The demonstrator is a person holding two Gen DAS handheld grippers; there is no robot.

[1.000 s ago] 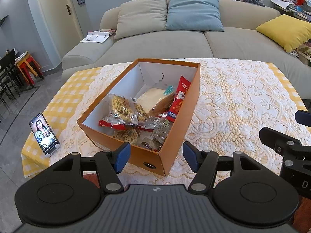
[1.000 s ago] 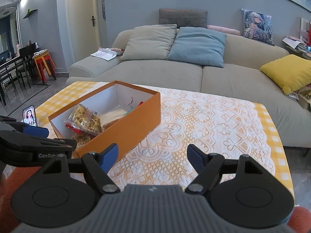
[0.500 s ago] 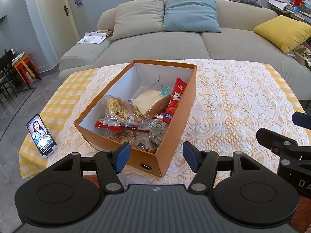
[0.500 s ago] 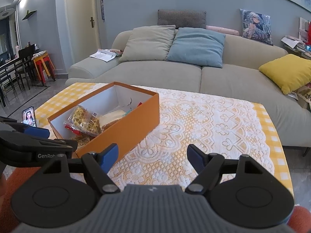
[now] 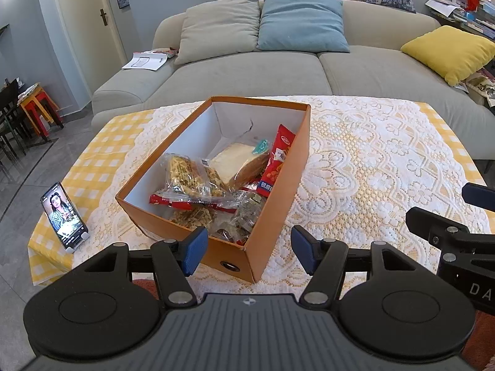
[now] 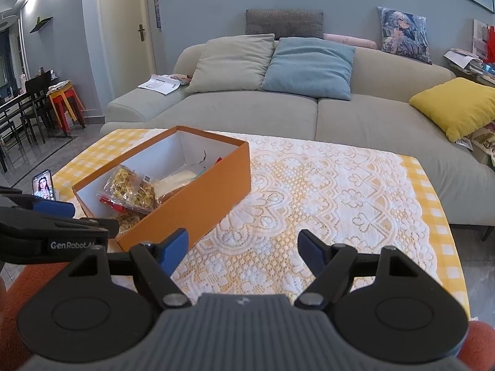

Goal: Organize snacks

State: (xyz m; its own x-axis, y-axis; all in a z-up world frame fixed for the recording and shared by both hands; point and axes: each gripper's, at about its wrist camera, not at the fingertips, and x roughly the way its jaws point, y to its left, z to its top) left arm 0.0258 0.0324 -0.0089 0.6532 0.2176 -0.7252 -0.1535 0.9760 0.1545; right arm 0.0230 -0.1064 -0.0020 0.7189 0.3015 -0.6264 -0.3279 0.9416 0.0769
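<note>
An orange cardboard box (image 5: 290, 167) (image 6: 198, 198) with a white inside stands on the lace-covered table. Several snack packets lie in it: a clear bag of yellow crisps (image 5: 188, 176) (image 6: 131, 187), a wrapped slice of bread (image 5: 238, 160), a red packet (image 5: 278, 157) leaning on the right wall. My left gripper (image 5: 249, 249) hovers open just before the box's near corner, nothing between its blue pads. My right gripper (image 6: 243, 252) stands open over bare lace to the right of the box, also holding nothing.
A phone (image 5: 63, 216) leans on a stand at the table's left edge. A grey sofa (image 6: 309, 111) with cushions runs behind the table. Dark chairs and red stools (image 6: 66, 105) stand far left. Lace cloth (image 5: 377, 167) lies right of the box.
The left wrist view has shifted slightly, so the box sits a little further left and lower in it. Both grippers stay open and the right view is nearly the same.
</note>
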